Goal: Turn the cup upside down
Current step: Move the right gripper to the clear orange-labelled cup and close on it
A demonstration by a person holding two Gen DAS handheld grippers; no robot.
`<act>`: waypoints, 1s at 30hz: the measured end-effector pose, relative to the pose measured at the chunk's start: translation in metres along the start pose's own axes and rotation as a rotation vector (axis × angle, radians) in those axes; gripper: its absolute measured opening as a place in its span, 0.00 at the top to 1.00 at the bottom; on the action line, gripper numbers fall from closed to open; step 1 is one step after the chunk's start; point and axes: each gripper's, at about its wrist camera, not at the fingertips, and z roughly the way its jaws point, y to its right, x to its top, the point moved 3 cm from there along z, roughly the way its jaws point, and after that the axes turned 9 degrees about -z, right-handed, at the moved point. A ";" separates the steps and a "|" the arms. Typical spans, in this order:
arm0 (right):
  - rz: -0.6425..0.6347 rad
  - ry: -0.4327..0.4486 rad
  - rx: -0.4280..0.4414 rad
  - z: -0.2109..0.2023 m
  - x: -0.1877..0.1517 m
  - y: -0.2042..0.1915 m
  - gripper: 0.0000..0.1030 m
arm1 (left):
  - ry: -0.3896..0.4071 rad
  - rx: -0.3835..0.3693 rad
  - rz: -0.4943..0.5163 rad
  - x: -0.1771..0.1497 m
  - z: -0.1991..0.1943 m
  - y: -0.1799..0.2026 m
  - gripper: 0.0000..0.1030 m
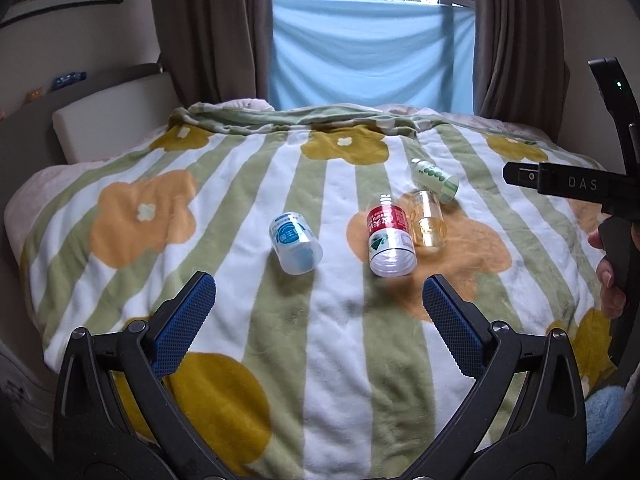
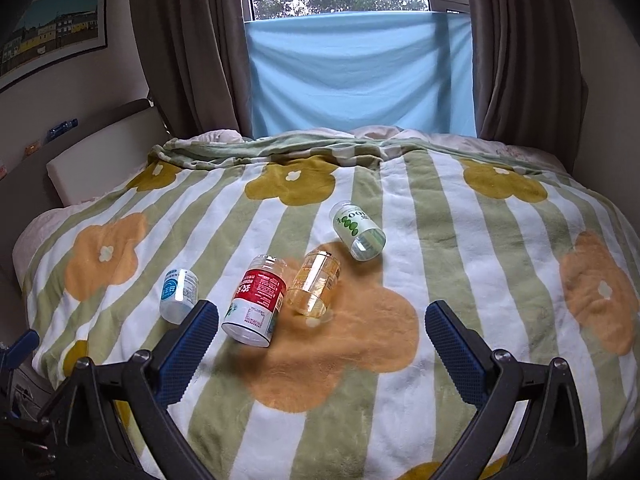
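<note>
Left gripper (image 1: 318, 304): hovering over the blanket (image 1: 224, 184), jaws spread wide, gripping nothing.
Right gripper (image 2: 320, 332): likewise gaping wide and holding nothing.
Blue cup (image 1: 295, 242): lying on its side, nearest the left gripper.
Red cup (image 1: 390, 240): lying touching the amber cup (image 1: 427, 219).
Green cup (image 1: 434, 180): lying farthest back.

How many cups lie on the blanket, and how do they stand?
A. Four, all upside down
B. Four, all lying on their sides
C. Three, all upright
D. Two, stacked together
B: on the blanket, the blue-label cup, red-label cup, amber cup and green-label cup all lie tipped on their sides.
</note>
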 end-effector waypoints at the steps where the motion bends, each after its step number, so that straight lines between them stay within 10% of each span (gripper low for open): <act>1: 0.011 -0.031 0.013 0.017 0.004 0.002 0.00 | -0.017 0.003 0.002 -0.002 0.010 -0.001 0.00; 15: 0.195 -0.386 0.120 0.212 0.027 0.034 0.14 | -0.231 -0.007 0.026 -0.026 0.111 -0.004 0.00; 30: 0.303 -0.507 0.237 0.246 0.008 0.029 0.45 | -0.271 -0.042 0.027 -0.029 0.118 0.003 0.00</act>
